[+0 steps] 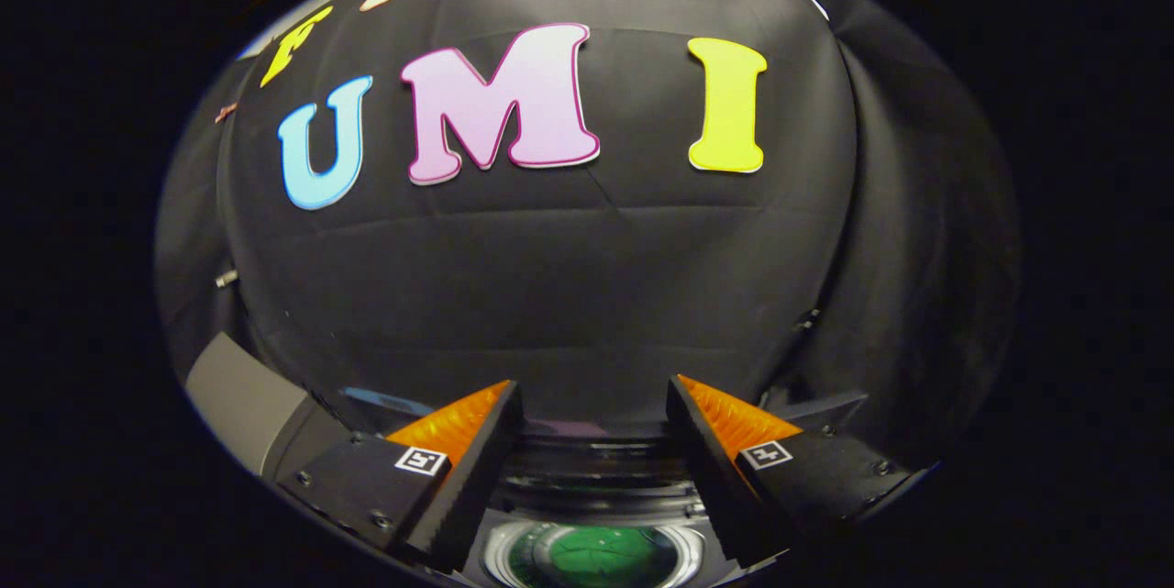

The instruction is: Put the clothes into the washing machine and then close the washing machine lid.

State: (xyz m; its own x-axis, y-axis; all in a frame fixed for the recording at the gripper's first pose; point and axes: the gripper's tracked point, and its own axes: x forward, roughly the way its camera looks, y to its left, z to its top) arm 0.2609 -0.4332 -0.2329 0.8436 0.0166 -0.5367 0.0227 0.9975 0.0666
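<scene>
Fisheye view riding on the gripper, looking forward along its two spread fingers, facing the booth's black cloth wall from near, angled partly down over the washing machine's round opening between the fingers.

Gripper fingers stood apart, gap betw. them free. Washer drum opening lay open below/betw. fingers, green item inside. Raised lid stood beside the left finger. Booth wall closed off space beyond.
</scene>
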